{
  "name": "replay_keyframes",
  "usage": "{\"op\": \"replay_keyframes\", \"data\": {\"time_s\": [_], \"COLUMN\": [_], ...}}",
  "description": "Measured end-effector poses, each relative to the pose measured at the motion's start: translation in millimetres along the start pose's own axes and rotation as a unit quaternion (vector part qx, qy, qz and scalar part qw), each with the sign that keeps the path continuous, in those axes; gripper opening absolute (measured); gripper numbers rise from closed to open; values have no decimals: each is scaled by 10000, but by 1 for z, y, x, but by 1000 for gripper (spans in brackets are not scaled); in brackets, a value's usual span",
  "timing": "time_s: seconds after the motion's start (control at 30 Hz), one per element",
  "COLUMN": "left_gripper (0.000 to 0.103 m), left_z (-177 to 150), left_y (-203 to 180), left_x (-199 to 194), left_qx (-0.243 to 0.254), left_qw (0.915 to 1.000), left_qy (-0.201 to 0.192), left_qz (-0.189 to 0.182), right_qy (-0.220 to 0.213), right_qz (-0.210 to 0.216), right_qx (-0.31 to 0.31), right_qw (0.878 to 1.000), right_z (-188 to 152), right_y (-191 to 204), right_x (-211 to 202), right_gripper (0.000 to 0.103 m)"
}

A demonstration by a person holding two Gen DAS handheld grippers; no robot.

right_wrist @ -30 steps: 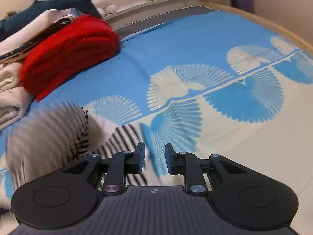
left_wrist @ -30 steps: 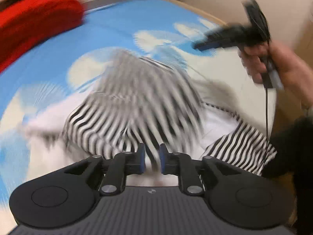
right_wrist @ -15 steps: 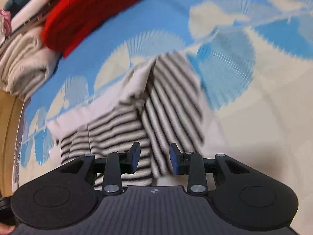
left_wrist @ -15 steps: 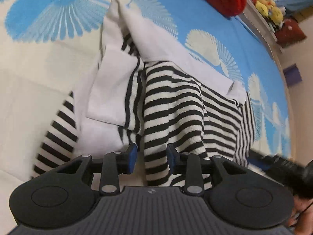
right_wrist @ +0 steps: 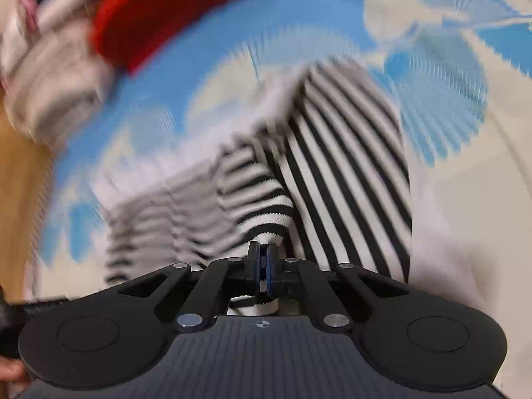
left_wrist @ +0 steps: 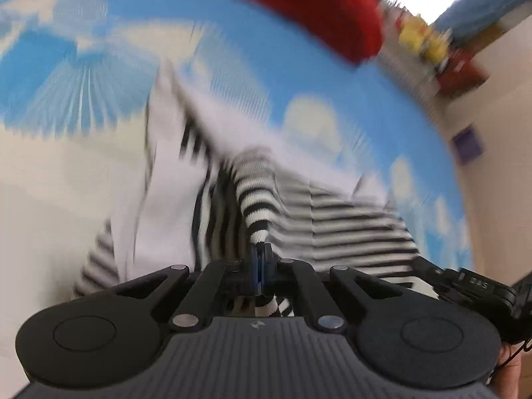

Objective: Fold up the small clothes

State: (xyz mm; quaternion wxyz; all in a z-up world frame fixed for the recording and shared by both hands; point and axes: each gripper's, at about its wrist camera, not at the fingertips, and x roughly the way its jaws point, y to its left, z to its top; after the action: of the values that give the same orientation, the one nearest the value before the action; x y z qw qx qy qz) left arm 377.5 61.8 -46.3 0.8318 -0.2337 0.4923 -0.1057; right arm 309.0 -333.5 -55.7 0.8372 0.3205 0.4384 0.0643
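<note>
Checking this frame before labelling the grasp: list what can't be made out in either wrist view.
- Left wrist view: motion blur hides the striped garment's outline and folds; garment type unclear.
- Left wrist view: the right gripper is cut off by the edge and the left gripper's body.
- Right wrist view: the folded pile beside the red textile is smeared.
- Right wrist view: the right gripper's body hides the pinched hem.

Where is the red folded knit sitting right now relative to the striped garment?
The red knit lies at the far end of the blue patterned bedspread, beyond the striped garment, beside a pale clothes pile in the right wrist view's upper left.
</note>
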Motion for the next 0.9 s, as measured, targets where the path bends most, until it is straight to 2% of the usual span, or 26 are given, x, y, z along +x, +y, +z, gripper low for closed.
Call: {"op": "replay_keyframes", "data": {"time_s": [0.07, 0.13, 0.17, 0.23, 0.3, 0.33, 0.37, 0.43, 0.5, 0.57, 0.63, 0.7, 0.77, 0.83, 0.9], "left_gripper": [1, 1, 1, 1, 4, 4, 4, 4, 4, 8, 9, 9, 9, 9, 10], "left_z": [6, 6, 5, -3, -12, -14, -12, -5, 2, 0, -9, -20, -28, -34, -33], "left_y": [5, 12, 15, 19, 25, 29, 30, 23, 8, -6, -12, -13, -10, -2, 2], "left_x": [-16, -21, -17, -2, 15, 18, 14, -1, -16, -18, -5, 14, 29, 38, 39], "left_qx": [-144, -203, -198, -127, -164, -260, -318, -191, 52, 254, 384, 420, 522, 583, 649], "left_qw": [9993, 9990, 9994, 9993, 9946, 9929, 9936, 9975, 9998, 9990, 9977, 9964, 9937, 9899, 9860], "left_qy": [-302, -328, -200, 310, 795, 867, 757, 312, -142, -147, 202, 657, 991, 1108, 984], "left_qz": [-176, -235, -193, 169, 639, 771, 775, 605, 148, -350, -528, -331, 80, 672, 1177], "right_qy": [-594, -853, -841, -487, 39, 275, 459, 441, 80, -325, -438, -185, 286, 969, 1838], "right_qz": [119, 46, -77, -378, -723, -897, -1034, -1214, -1256, -1127, -602, 90, 466, 522, 331], "right_qx": [87, 252, 283, 300, 405, 447, 452, 389, 227, -24, -288, -484, -563, -663, -1108], "right_qw": [9981, 9960, 9960, 9976, 9966, 9946, 9926, 9909, 9918, 9931, 9968, 9986, 9969, 9917, 9761], "right_z": [16, 23, 23, 18, 8, 3, -1, -4, 0, 0, -1, -9, -21, -39, -62], "right_y": [-3, -11, -15, -23, -31, -32, -34, -29, -19, -9, 4, 15, 23, 28, 35], "right_x": [-28, -42, -43, -29, -7, 3, 9, 9, -4, -18, -26, -21, -5, 16, 38], "right_gripper": [2, 2, 2, 2, 2, 3, 6, 13, 16, 16, 22, 24, 25, 25, 25]}}
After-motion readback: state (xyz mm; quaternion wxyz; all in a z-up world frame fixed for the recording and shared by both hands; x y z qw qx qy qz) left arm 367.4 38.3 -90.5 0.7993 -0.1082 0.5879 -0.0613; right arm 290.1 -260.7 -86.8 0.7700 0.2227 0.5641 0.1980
